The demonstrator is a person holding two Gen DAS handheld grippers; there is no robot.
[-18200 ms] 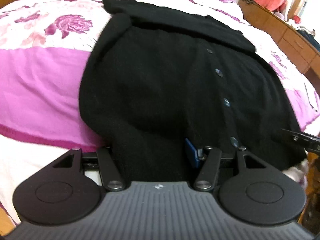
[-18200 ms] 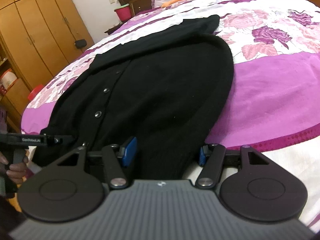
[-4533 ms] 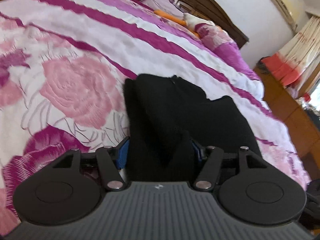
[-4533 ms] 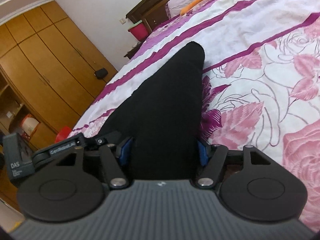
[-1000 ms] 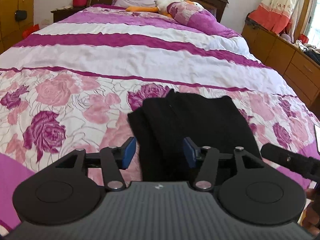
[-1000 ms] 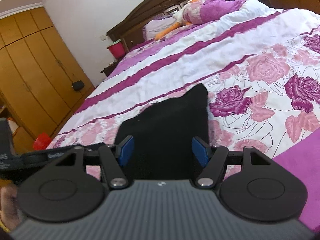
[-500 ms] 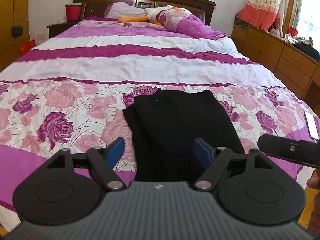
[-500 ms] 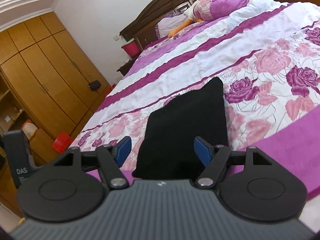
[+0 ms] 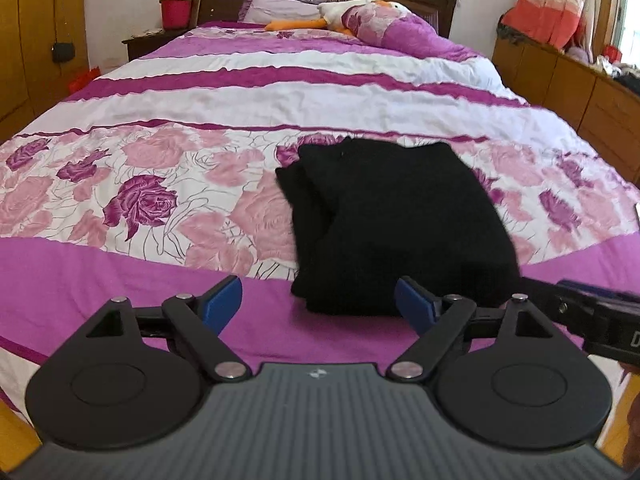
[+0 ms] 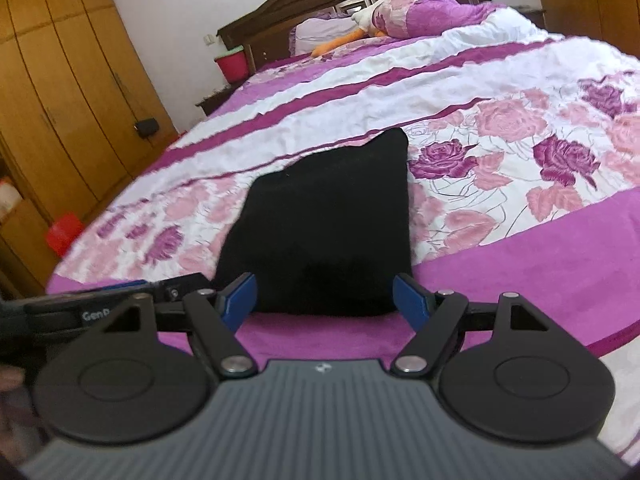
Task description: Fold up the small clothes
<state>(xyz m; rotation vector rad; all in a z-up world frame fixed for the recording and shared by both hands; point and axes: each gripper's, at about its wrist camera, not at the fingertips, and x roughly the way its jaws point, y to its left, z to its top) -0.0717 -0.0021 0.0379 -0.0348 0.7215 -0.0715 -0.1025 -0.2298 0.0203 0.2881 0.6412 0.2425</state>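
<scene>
A black cardigan [image 9: 396, 220] lies folded into a compact stack on the floral bedspread [image 9: 168, 184], near the foot of the bed. My left gripper [image 9: 320, 304] hovers just in front of its near edge, jaws opening, blue pads clear of the cloth. In the right wrist view the same folded cardigan [image 10: 324, 232] sits ahead of my right gripper [image 10: 324, 300], whose jaws are also opening with nothing pressed between them. The other gripper's tip [image 9: 592, 304] shows at the right edge of the left view, and the left one [image 10: 120, 300] at the left of the right view.
Pillows and a plush duck [image 9: 320, 20] lie at the headboard. A red bucket [image 9: 176, 10] stands on the nightstand. Wooden wardrobes [image 10: 60, 100] line the left side, a dresser [image 9: 580, 76] the right. A red item [image 10: 64, 236] sits on the floor by the wardrobe.
Both grippers have let go of the folded cardigan, opened wider and drawn back toward the foot of the bed. The cardigan stays put on the bedspread.
</scene>
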